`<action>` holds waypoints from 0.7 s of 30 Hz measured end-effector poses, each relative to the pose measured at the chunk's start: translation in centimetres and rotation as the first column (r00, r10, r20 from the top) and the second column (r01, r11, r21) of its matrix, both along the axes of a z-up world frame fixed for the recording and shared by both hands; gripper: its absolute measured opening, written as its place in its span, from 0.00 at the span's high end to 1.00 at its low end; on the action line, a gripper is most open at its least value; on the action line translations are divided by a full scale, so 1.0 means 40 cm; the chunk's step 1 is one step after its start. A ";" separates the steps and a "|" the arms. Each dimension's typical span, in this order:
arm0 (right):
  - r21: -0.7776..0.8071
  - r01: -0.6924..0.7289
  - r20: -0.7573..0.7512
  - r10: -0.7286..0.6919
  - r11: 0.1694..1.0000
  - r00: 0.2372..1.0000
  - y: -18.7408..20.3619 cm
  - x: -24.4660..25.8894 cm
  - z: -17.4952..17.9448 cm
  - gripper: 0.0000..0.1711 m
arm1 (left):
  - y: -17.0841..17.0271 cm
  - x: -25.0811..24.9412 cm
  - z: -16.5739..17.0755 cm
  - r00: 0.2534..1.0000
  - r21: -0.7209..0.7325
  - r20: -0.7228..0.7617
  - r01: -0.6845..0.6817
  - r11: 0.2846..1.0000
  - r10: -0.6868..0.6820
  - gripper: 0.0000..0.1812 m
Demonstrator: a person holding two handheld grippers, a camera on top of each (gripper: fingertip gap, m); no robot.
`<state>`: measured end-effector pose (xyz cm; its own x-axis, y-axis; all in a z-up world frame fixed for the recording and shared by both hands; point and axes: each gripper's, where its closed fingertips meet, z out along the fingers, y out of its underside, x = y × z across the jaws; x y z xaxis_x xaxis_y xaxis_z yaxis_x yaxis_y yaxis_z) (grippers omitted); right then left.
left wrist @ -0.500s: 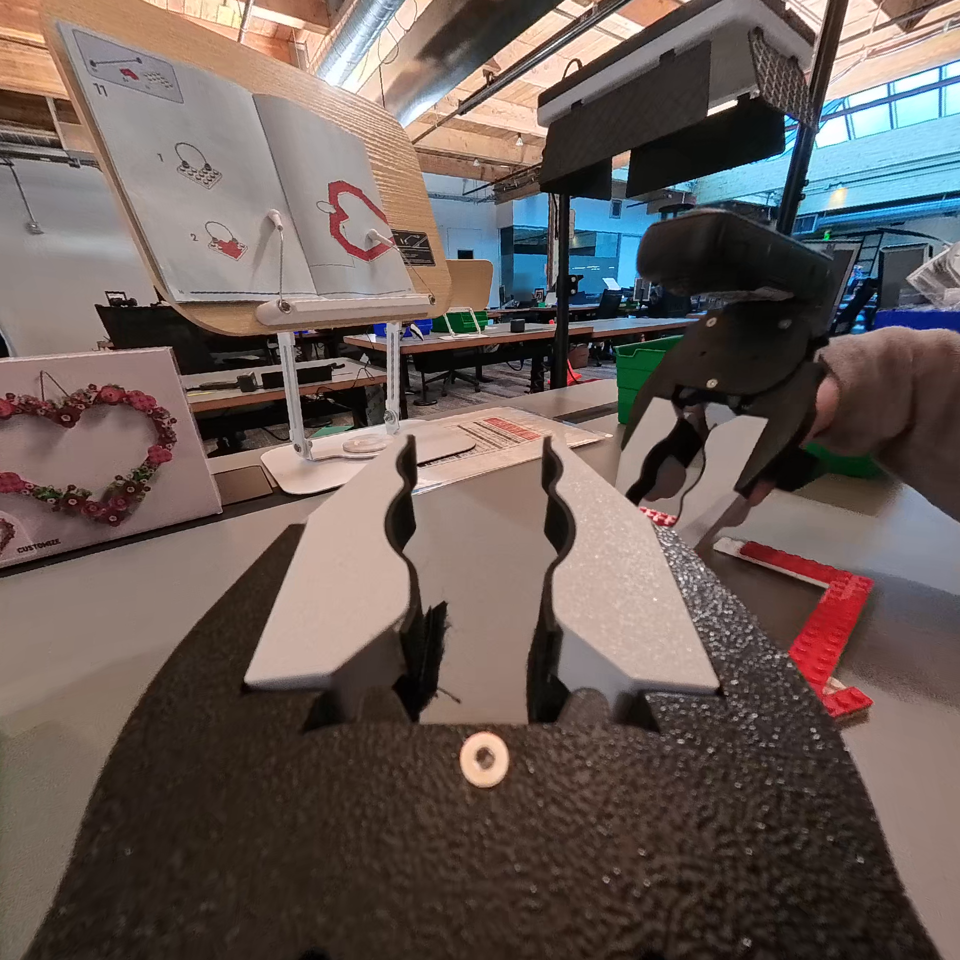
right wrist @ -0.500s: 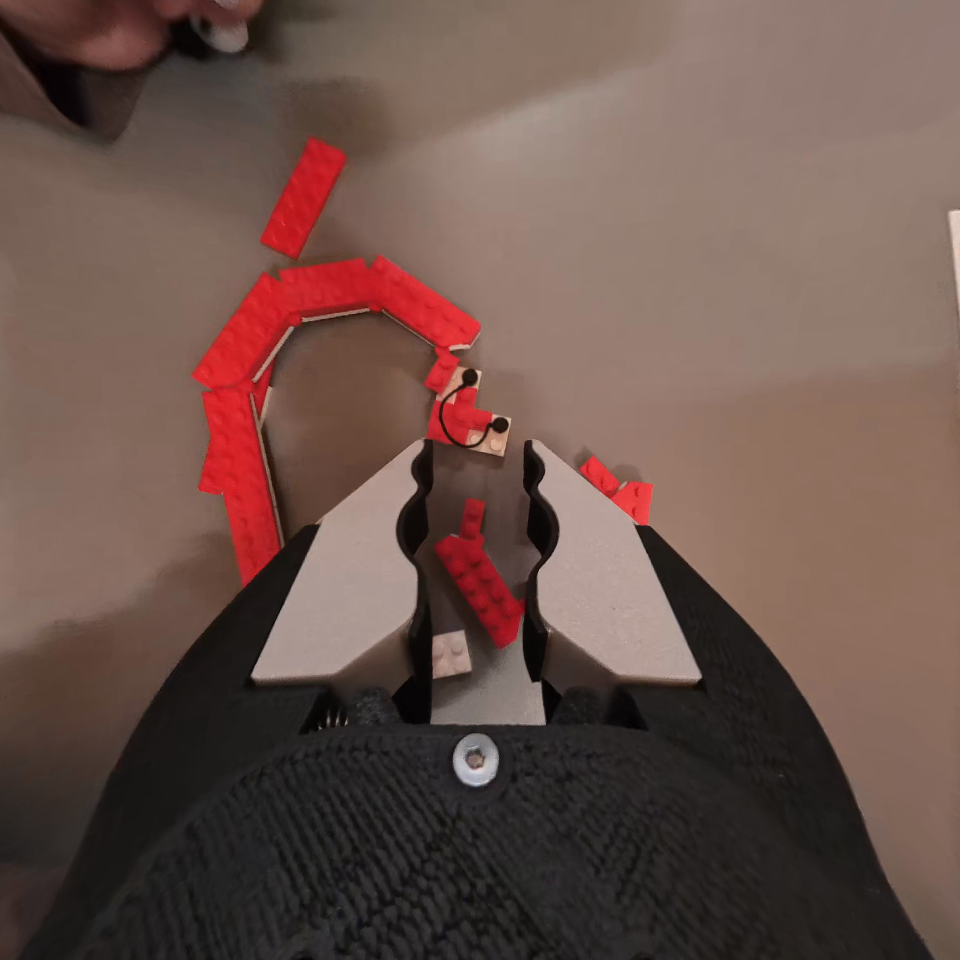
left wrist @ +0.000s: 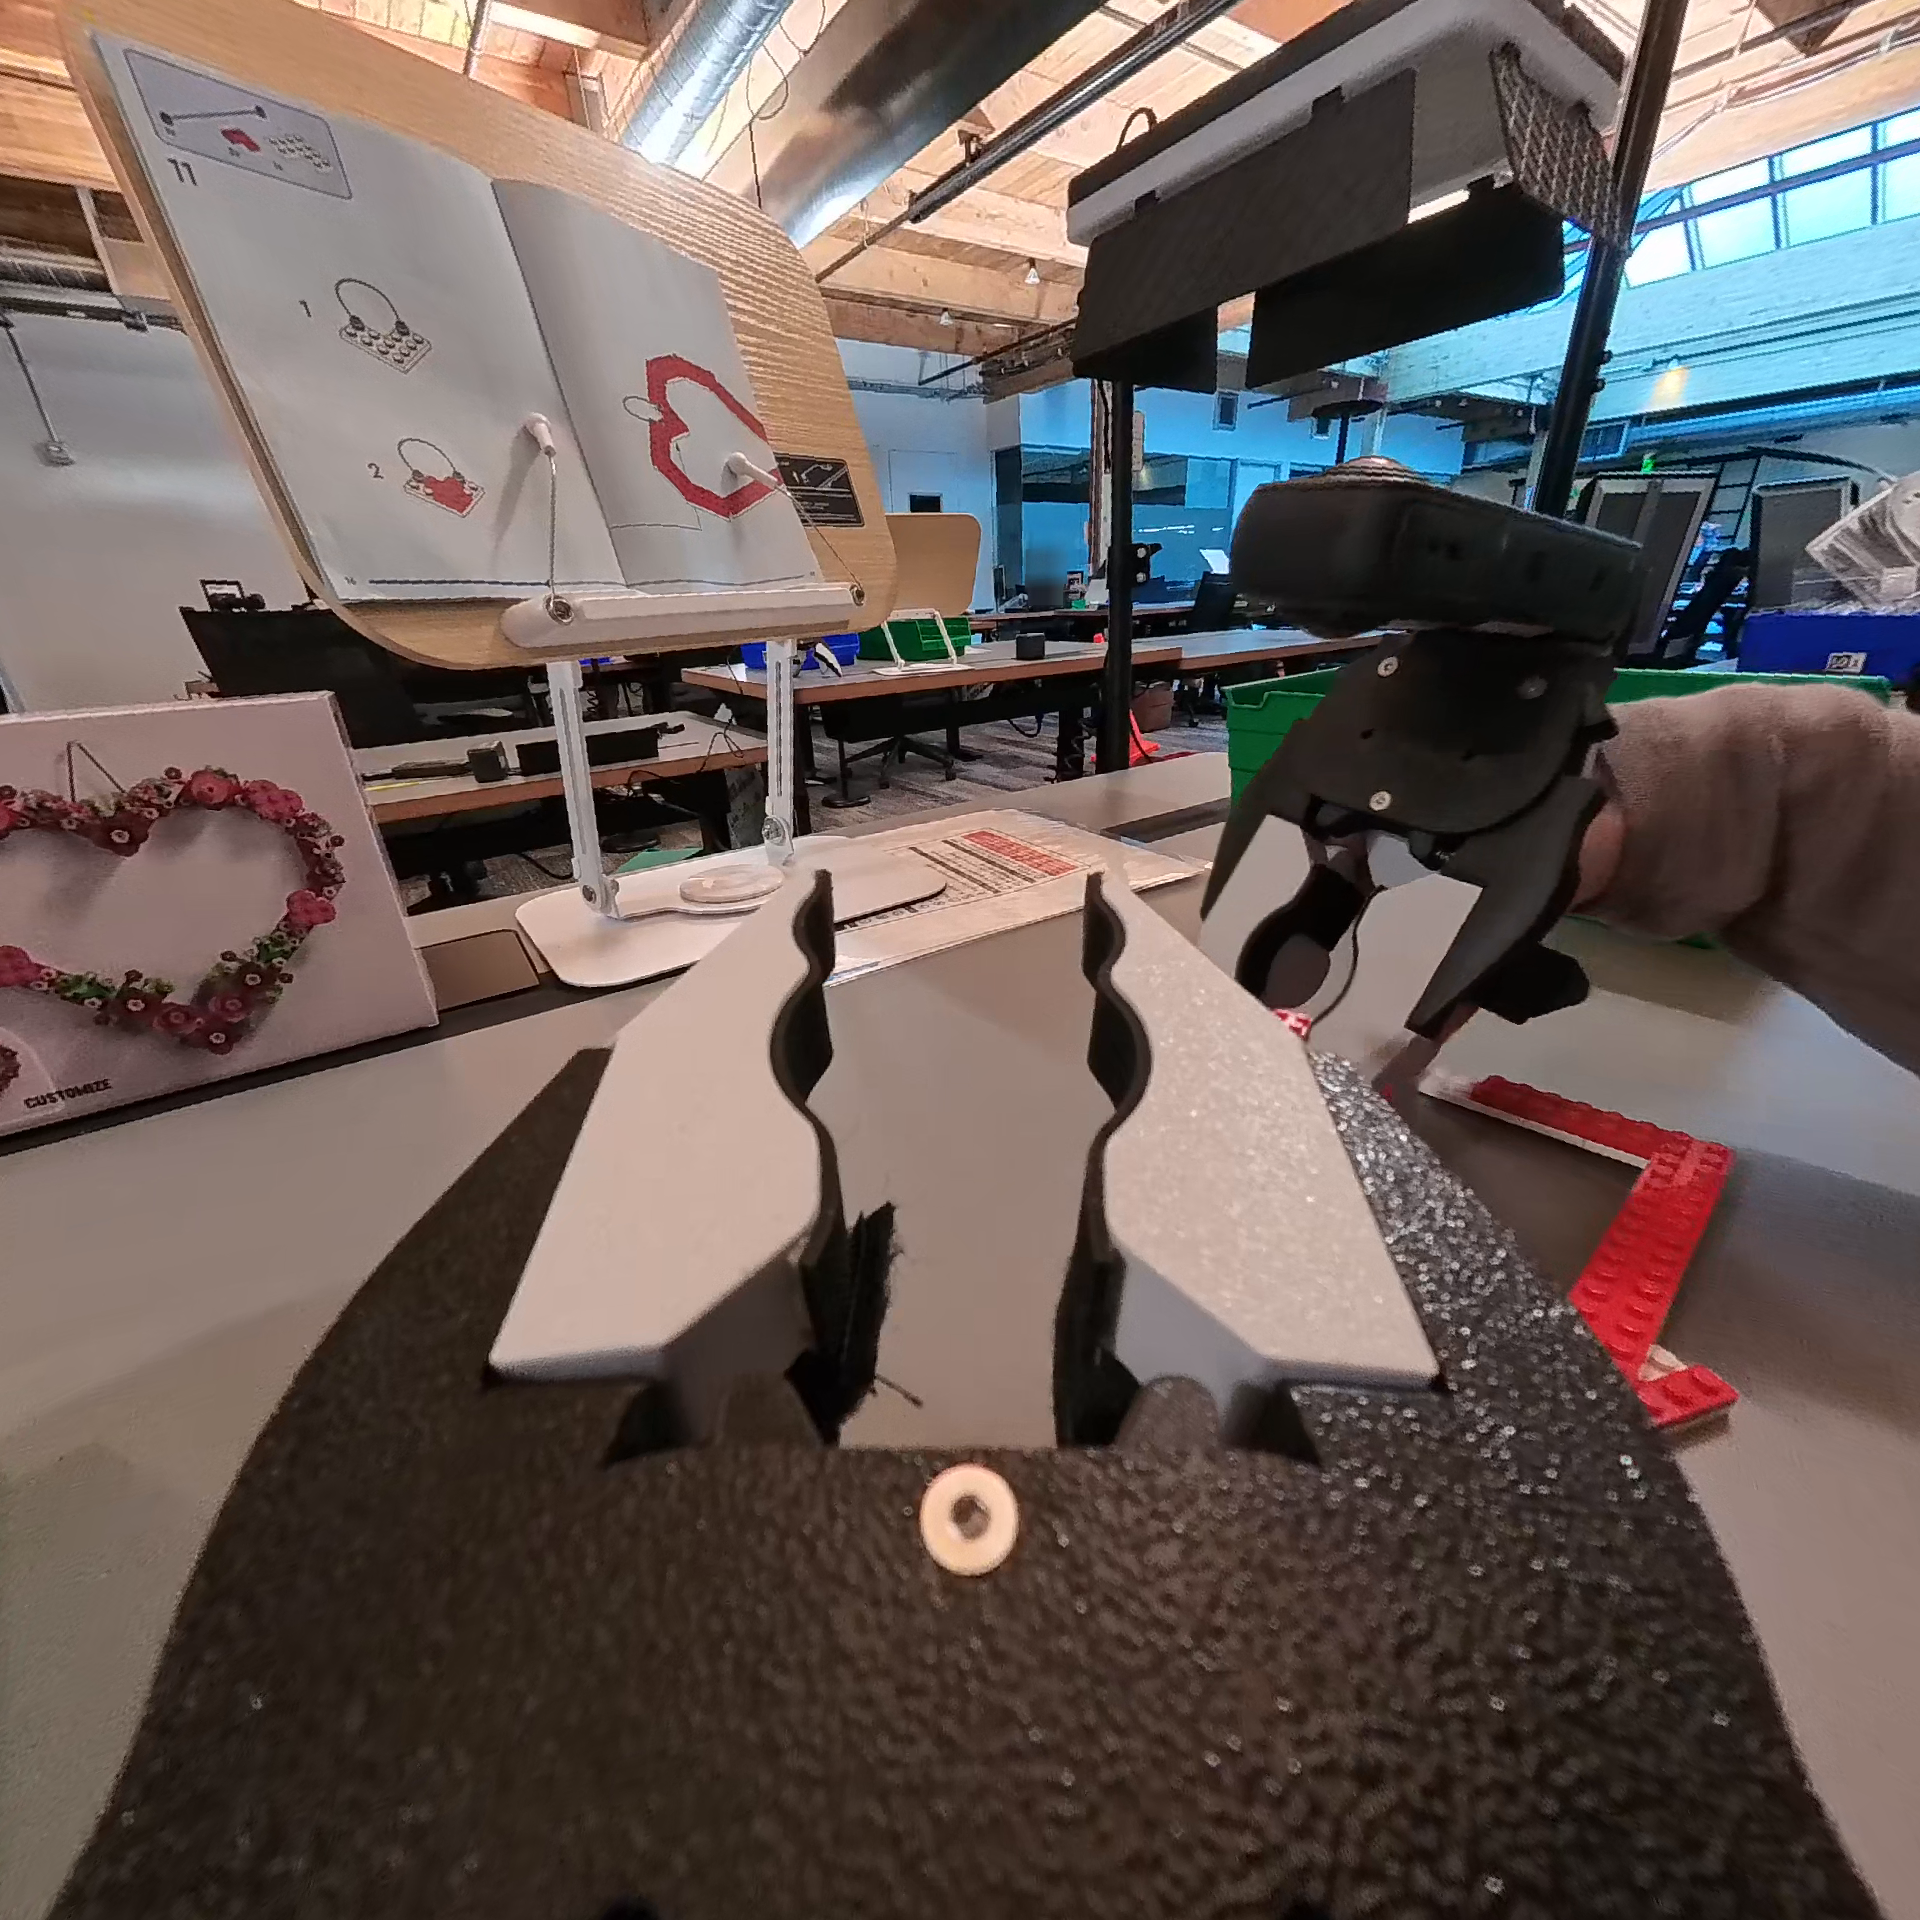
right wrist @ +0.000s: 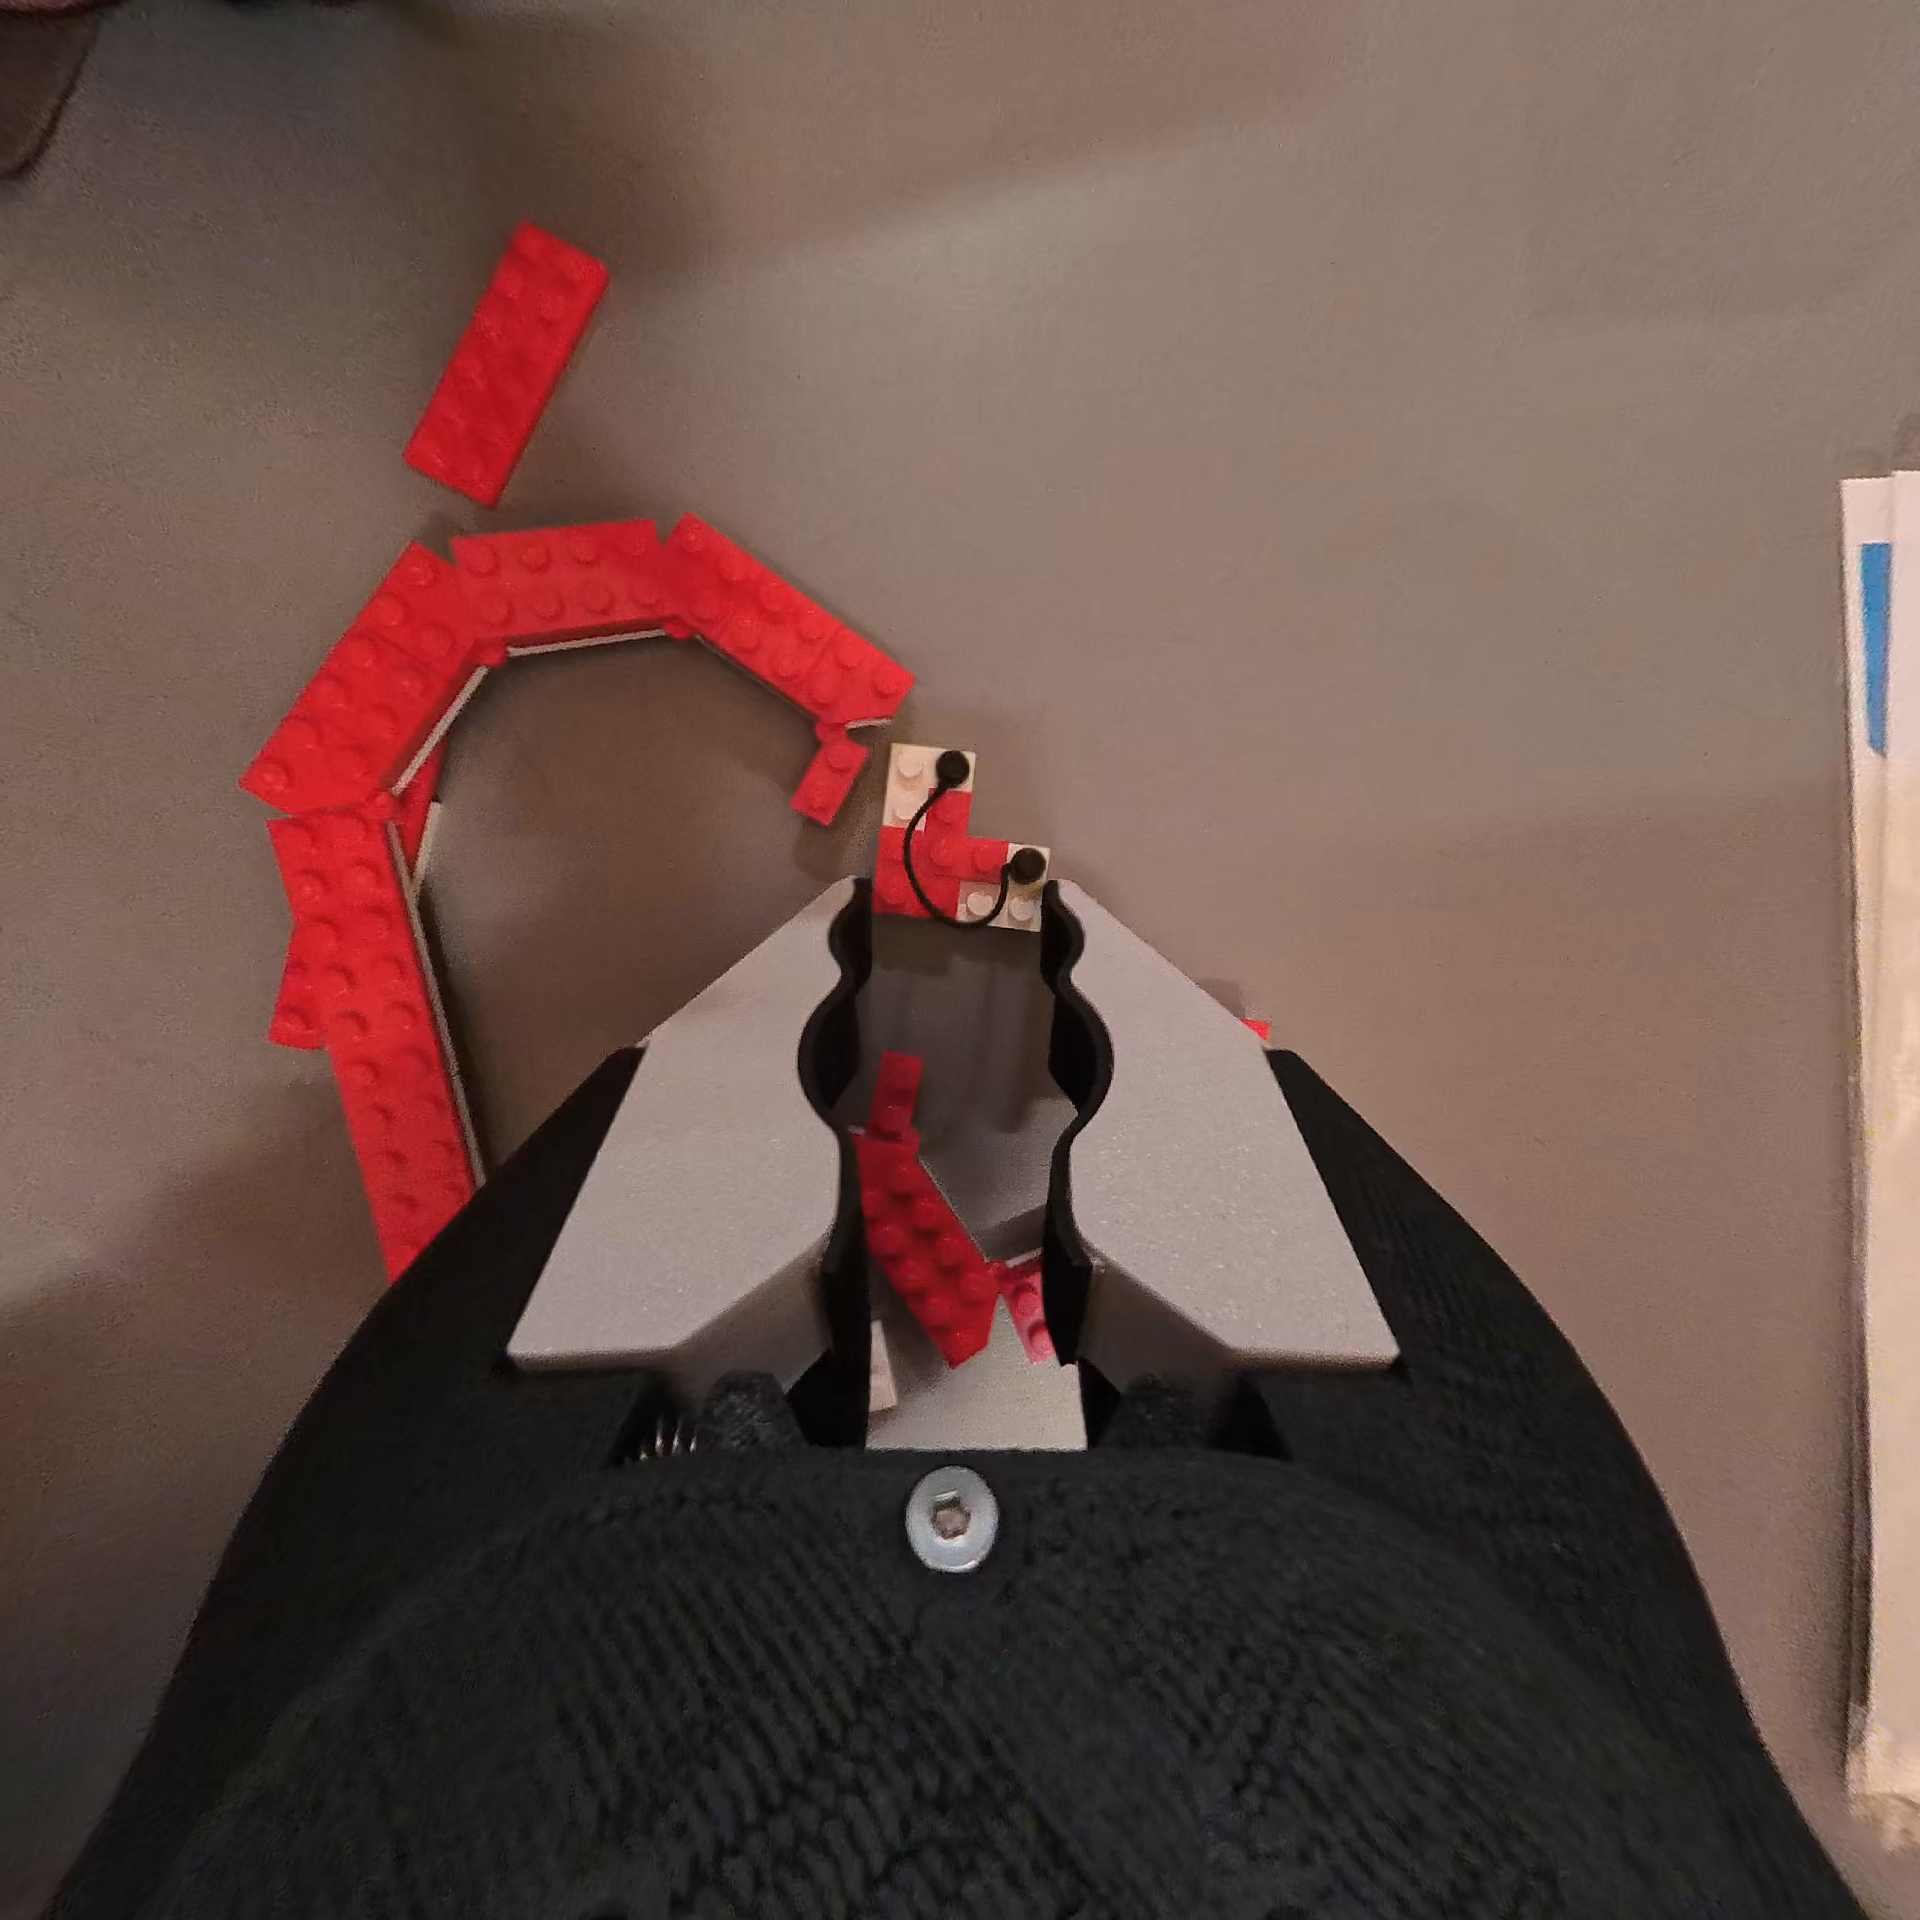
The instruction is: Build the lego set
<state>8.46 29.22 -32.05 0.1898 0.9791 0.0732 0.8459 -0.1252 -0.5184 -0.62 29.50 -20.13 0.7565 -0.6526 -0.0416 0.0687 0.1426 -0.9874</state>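
Observation:
In the right wrist view a curved frame of red lego plates (right wrist: 582,603) lies on the grey table (right wrist: 1351,520). A small white and red piece with a black cord loop (right wrist: 956,842) lies just right of the frame's end. My right gripper (right wrist: 951,904) is open, pointing down, its fingertips flanking the near edge of that piece. More red plates (right wrist: 925,1236) lie on the table under the gap between the fingers. My left gripper (left wrist: 956,914) is open and empty, held above the table. It looks toward the right gripper (left wrist: 1351,997) and part of the red frame (left wrist: 1662,1226).
A loose red plate (right wrist: 507,364) lies beyond the frame. Paper sheets (right wrist: 1881,1039) lie at the right edge. An instruction booklet on a wooden stand (left wrist: 499,364) and the set's box (left wrist: 177,904) stand at the back of the table. A green bin (left wrist: 1278,727) stands behind. The grippers' ends are close to 15 cm from one another.
My right gripper has moved forward and lower, so its tips now reach the small corded piece. The hand at the top left has left that view. My left gripper has hardly moved.

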 end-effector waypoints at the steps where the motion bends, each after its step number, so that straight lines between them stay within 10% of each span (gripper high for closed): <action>1: 0.010 0.007 -0.005 -0.007 1.000 1.000 0.006 0.000 0.001 0.82 | 0.000 0.000 0.000 1.000 -0.001 0.000 0.001 1.000 -0.001 0.75; 21: 0.171 0.349 -0.098 -0.336 0.921 0.937 0.095 0.185 0.152 0.71 | 0.000 0.000 -0.001 1.000 -0.007 0.007 0.002 1.000 -0.002 0.74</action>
<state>15.88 33.04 -25.98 0.5217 0.8240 0.2211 0.7319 -0.2991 -0.6123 -0.64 29.51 -20.17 0.7554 -0.6545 -0.0320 0.0757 0.1357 -0.9878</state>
